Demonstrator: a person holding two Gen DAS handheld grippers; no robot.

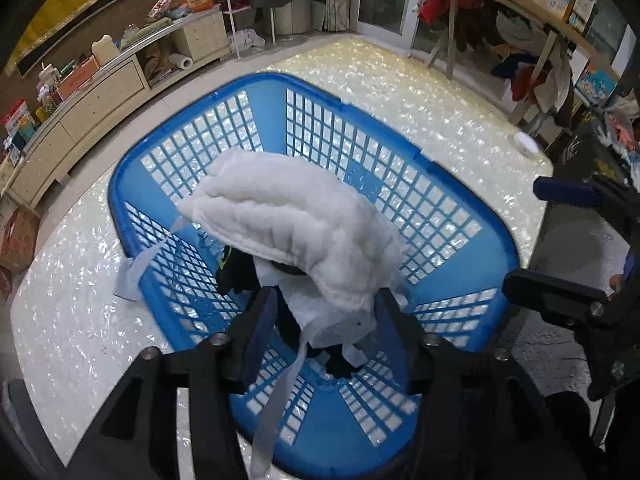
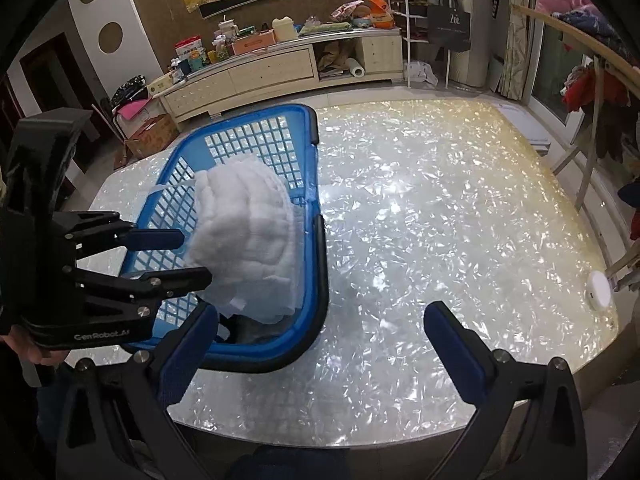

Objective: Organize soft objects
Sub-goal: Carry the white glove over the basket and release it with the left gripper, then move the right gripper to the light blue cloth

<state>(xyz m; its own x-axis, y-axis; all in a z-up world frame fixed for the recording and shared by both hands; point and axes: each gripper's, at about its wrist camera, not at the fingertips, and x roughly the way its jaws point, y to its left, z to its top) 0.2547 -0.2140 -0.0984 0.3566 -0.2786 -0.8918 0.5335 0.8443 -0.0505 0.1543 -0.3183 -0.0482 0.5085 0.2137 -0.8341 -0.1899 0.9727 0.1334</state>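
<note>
The left gripper [image 1: 326, 320] hangs over the blue basket [image 1: 200, 312], its jaws pinching the near edge of a white quilted cloth [image 1: 292, 224] whose bulk billows up and away toward twelve o'clock above the basket's interior, with thin white straps [image 1: 280, 400] trailing down past the jaws and one draped over the basket rim at nine o'clock. The right gripper [image 2: 320, 340] sits at three o'clock of the basket over the bare pearly surface [image 2: 440, 200], jaws spread wide and holding nothing. A small white round object [image 2: 599, 286] lies on the surface far off at three o'clock.
</note>
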